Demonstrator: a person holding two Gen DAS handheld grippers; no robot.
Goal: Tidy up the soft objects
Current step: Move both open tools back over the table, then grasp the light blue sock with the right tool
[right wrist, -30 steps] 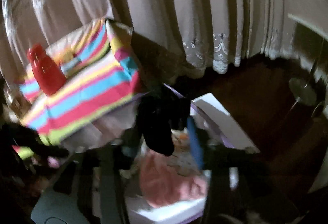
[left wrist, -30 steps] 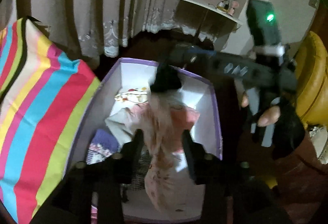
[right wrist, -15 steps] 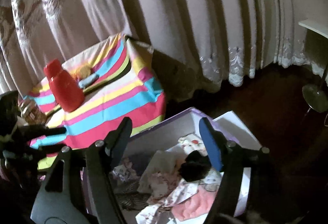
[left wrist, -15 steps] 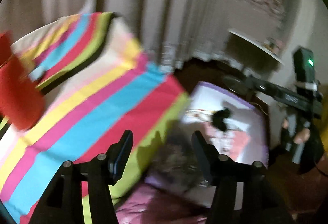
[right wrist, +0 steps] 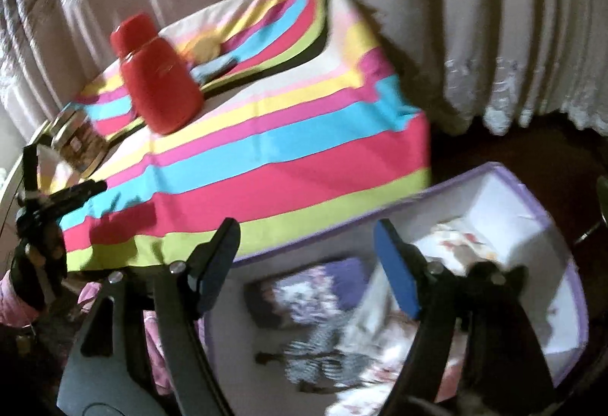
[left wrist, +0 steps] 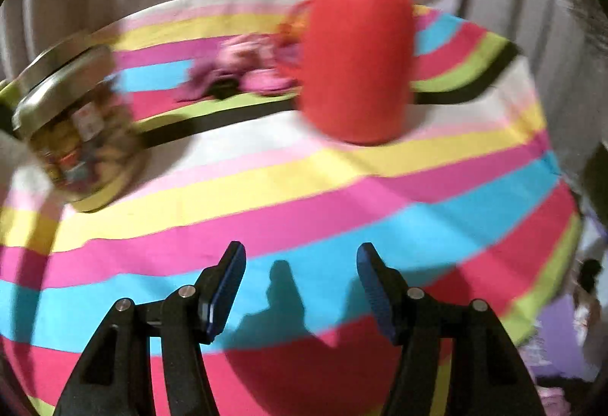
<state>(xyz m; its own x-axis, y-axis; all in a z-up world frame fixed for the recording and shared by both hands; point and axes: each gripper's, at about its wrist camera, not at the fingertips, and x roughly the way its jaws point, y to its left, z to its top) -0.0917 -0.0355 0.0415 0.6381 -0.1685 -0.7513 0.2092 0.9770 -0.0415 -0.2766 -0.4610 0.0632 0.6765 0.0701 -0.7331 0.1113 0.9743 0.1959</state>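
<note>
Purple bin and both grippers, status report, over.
Left gripper open, empty, over striped tablecloth. Right gripper open, empty, above purple bin holding clothes. Red bottle fronts pink cloth.

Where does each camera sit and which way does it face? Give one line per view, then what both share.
Left wrist: rides the left gripper, fingers open, facing across the striped tablecloth at the red plastic bottle.
Right wrist: rides the right gripper, fingers open, above the purple-edged fabric box of clothes; the left hand shows at the left edge.
Shared: bottle, tablecloth, metal-lidded glass jar.
</note>
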